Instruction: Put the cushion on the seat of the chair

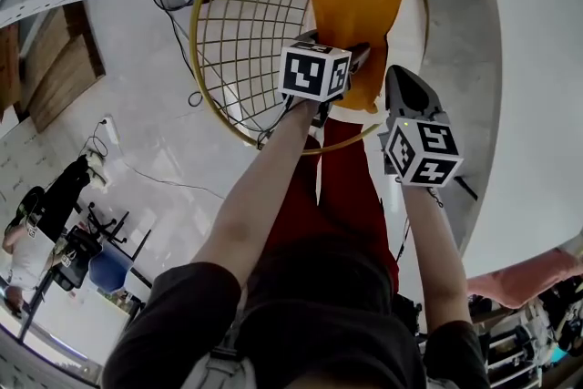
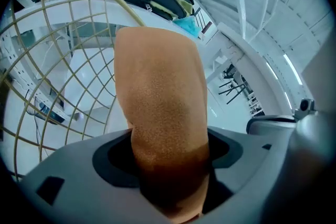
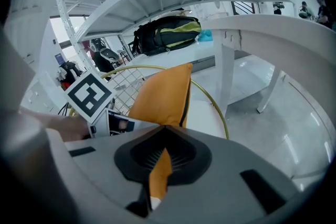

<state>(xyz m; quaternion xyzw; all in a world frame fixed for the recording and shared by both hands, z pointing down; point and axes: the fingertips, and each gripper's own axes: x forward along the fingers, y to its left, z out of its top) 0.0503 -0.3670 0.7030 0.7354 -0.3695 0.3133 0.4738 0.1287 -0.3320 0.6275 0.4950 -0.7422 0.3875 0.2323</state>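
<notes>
An orange cushion (image 1: 357, 9) hangs over the round chair with the gold wire back (image 1: 239, 32) and white seat (image 1: 414, 23). My left gripper (image 1: 342, 85) is shut on the cushion's near left edge; in the left gripper view the cushion (image 2: 160, 113) fills the space between its jaws. My right gripper (image 1: 393, 91) is shut on the cushion's near right corner, and a thin orange fold (image 3: 160, 170) is pinched between its jaws, with the rest of the cushion (image 3: 160, 97) rising ahead. The left gripper's marker cube (image 3: 89, 94) shows beside it.
A white table (image 1: 528, 87) stands to the right of the chair. A black and green backpack (image 3: 168, 31) lies on a white surface behind the chair. Cables (image 1: 173, 0) trail on the pale floor at the left, where a person (image 1: 27, 241) stands by desks.
</notes>
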